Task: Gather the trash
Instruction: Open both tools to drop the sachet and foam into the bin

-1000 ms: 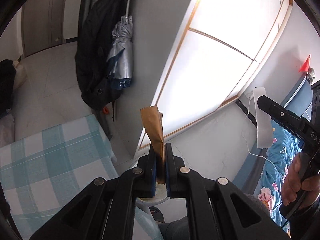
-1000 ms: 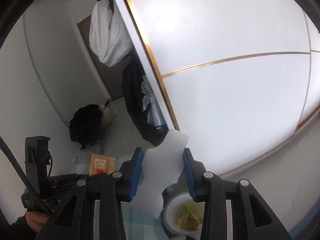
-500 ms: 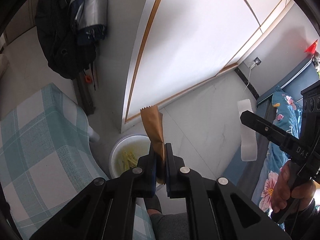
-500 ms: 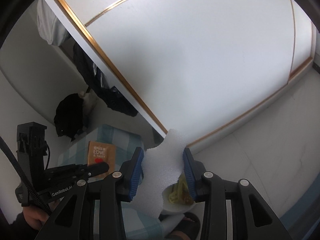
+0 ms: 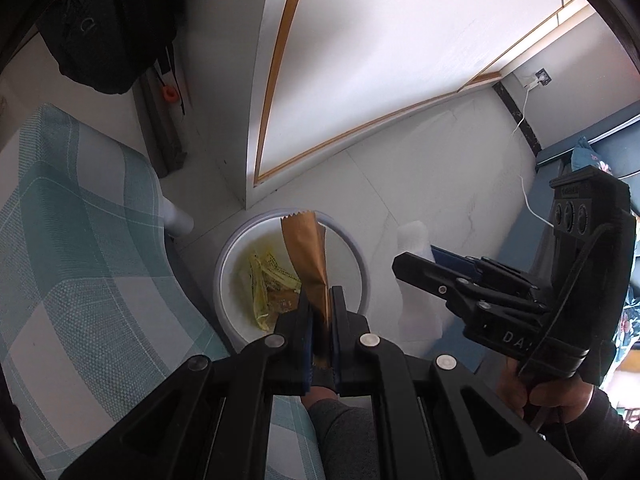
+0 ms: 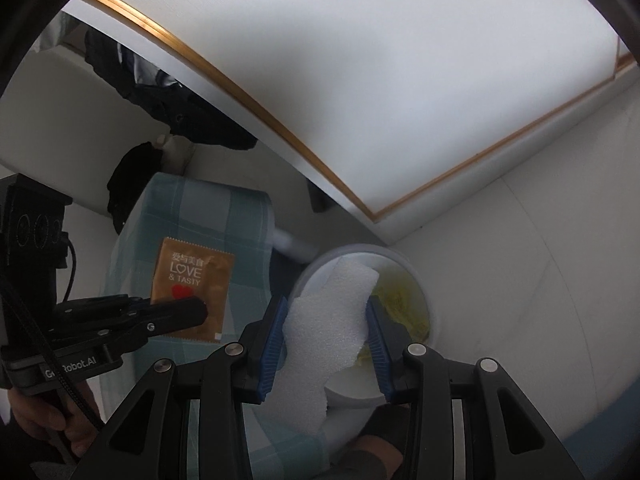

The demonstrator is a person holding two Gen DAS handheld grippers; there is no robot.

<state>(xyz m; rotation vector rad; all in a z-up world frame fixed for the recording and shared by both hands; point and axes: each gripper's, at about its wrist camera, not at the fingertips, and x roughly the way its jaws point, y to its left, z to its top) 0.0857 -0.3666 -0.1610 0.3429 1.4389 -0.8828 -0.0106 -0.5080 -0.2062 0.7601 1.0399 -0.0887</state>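
Note:
My left gripper point(image 5: 321, 312) is shut on a brown paper packet point(image 5: 308, 258) that stands up between its fingers, right above a white round bin point(image 5: 362, 264) on the floor. Yellow wrappers point(image 5: 266, 276) lie inside the bin. In the right wrist view the same packet point(image 6: 192, 280) shows its "LOVE & TASTY" print, pinched by the left gripper point(image 6: 200, 312). My right gripper point(image 6: 326, 336) is shut on a piece of white foam point(image 6: 328, 320), held over the near rim of the bin point(image 6: 434, 312). From the left wrist, the right gripper point(image 5: 408, 264) and its foam point(image 5: 416, 284) hang just right of the bin.
A table with a teal checked cloth point(image 5: 80, 264) stands directly left of the bin; one white table leg point(image 5: 176, 218) is close to the rim. A white wardrobe with gold trim point(image 5: 360, 80) rises behind it. Dark bags point(image 5: 108, 40) hang at the far left, a bed point(image 5: 580, 160) at right.
Both grippers have dropped and tilted downward, from facing the wardrobe to hanging over the bin. Each keeps its hold on its piece of trash.

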